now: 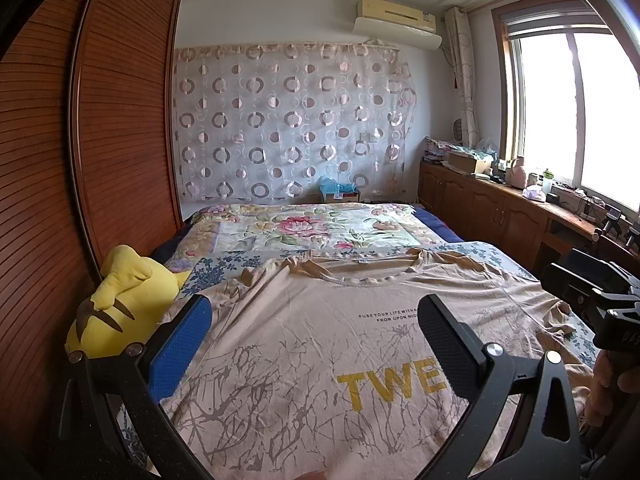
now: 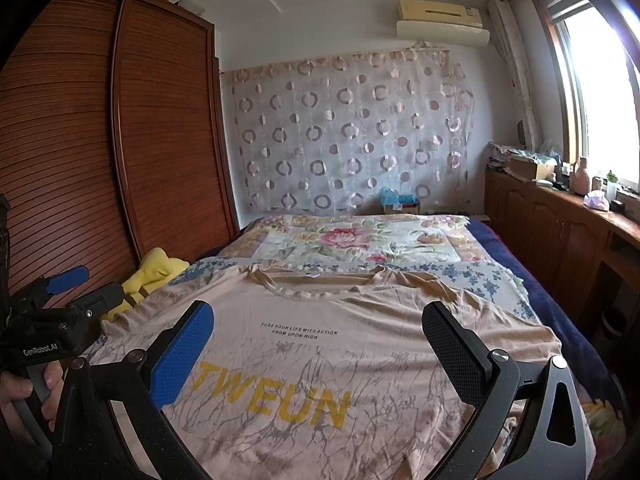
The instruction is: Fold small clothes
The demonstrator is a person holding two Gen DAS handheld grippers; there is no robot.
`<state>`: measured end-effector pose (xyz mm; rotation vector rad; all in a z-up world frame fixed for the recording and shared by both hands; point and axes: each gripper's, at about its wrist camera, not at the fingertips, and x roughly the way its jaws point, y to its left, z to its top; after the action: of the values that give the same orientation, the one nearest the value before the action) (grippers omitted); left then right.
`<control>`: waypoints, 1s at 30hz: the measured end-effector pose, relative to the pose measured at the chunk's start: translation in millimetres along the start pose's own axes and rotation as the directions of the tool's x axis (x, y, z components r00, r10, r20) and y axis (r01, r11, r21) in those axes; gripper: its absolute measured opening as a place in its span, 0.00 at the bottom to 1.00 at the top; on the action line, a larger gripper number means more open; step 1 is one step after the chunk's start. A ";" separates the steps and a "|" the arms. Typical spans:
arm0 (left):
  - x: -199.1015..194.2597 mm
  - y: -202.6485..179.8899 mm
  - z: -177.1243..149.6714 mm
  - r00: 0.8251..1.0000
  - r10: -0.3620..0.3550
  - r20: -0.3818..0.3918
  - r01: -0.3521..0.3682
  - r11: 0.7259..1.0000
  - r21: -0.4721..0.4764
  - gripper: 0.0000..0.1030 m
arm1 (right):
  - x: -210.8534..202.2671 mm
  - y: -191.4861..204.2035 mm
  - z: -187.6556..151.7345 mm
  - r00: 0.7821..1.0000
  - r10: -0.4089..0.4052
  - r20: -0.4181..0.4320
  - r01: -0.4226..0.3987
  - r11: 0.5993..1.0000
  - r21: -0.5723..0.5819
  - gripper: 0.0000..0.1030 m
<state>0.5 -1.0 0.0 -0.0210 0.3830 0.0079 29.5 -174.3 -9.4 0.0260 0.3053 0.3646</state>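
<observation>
A beige T-shirt with yellow letters and grey branch print lies spread flat, front up, on the bed; it also shows in the right wrist view, collar toward the far end. My left gripper is open and empty, held above the shirt's near left part. My right gripper is open and empty, held above the shirt's near right part. The left gripper's body shows at the left edge of the right wrist view, and the right gripper's body at the right edge of the left wrist view.
A yellow plush toy lies at the shirt's left, against the wooden wardrobe. A floral quilt covers the far bed. A wooden cabinet with clutter runs under the window at right.
</observation>
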 end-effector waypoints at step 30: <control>-4.8 -1.6 -1.6 1.000 0.000 -0.004 0.000 1.000 -0.002 1.00 | 2.3 -1.0 0.3 1.000 0.008 0.000 -0.008 1.000 0.000 1.00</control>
<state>-4.6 -2.7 0.2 -0.0227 0.3867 0.0080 32.0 -174.4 -9.8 0.0271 0.3057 0.3725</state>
